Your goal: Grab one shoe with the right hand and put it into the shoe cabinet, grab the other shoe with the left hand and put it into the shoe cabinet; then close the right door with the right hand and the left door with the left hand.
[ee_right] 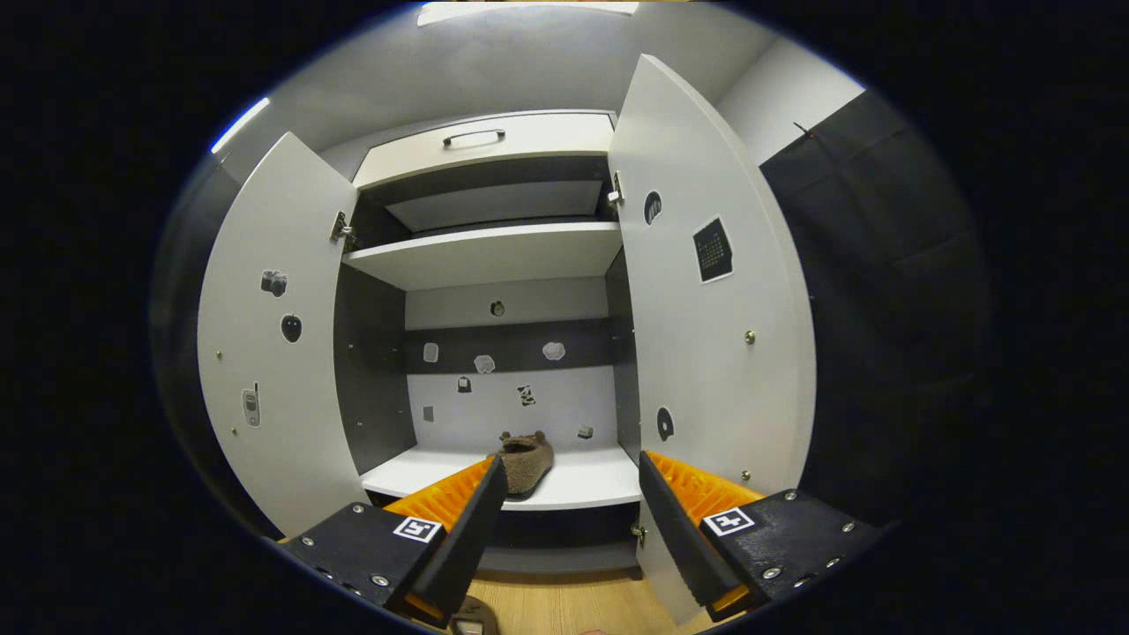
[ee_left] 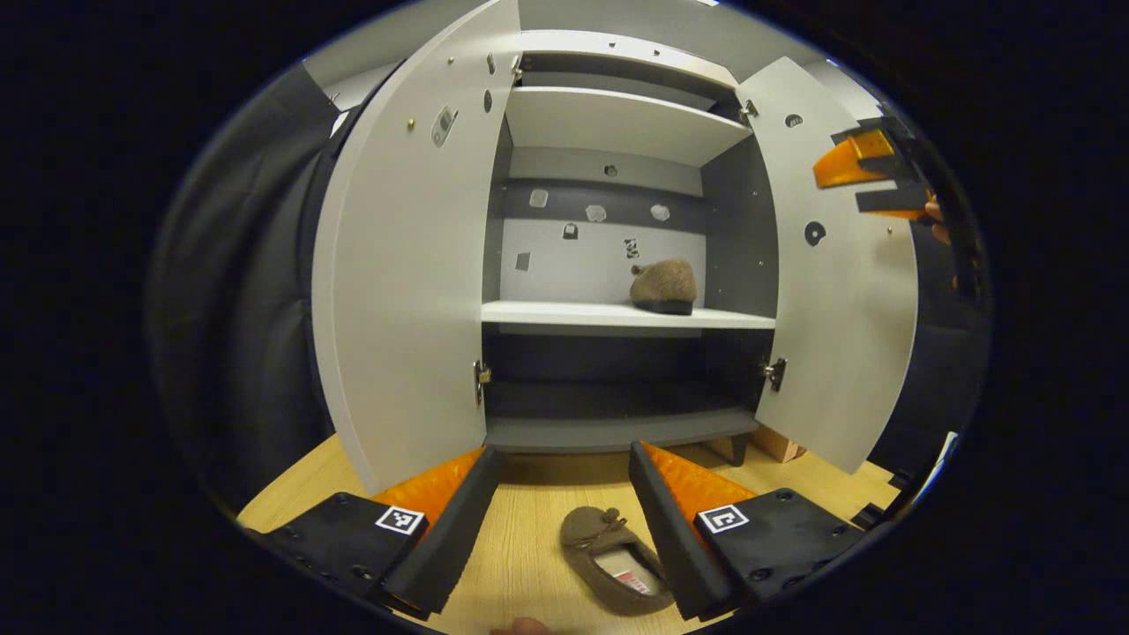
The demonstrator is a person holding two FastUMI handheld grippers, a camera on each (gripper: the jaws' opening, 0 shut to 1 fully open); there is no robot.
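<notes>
Now the left gripper (ee_left: 557, 494), jaws spread and empty, hangs over the second shoe (ee_left: 615, 560) on the floor before the shoe cabinet (ee_left: 617, 123), toe toward it. The right gripper (ee_right: 571, 503), also spread, faces the shelved shoe (ee_right: 526, 460).

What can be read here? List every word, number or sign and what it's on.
No legible text.
Grid sticker on right door: too small to read.
Label inside floor shoe: blurred.
Square markers on left tool: patterns, no words.
</notes>
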